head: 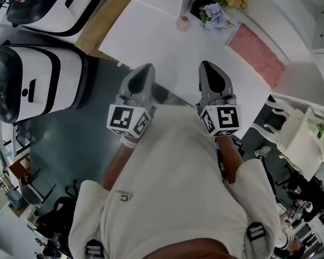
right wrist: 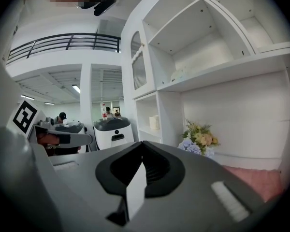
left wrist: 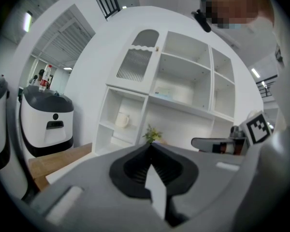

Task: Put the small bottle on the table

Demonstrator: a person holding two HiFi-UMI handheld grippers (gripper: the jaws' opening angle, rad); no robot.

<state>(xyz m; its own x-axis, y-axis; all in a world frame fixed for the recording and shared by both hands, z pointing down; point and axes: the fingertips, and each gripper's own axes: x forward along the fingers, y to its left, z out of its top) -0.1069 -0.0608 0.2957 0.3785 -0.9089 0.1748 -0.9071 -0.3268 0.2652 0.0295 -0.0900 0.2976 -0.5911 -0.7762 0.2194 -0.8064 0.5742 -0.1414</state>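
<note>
Hovering grippers (head: 145, 68) (head: 207, 65) (both closed) near table (head: 162, 42)

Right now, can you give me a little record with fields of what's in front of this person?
Left gripper: shut, nothing in it, at the table's near edge
Right gripper: shut, nothing in it, beside the left one
Table: white
Small bottle: on the table's far side, apart from both grippers
Flowers: just right of the bottle
Pink mat: on the table's right part
Machines: two, white and black, on the floor at left
</note>
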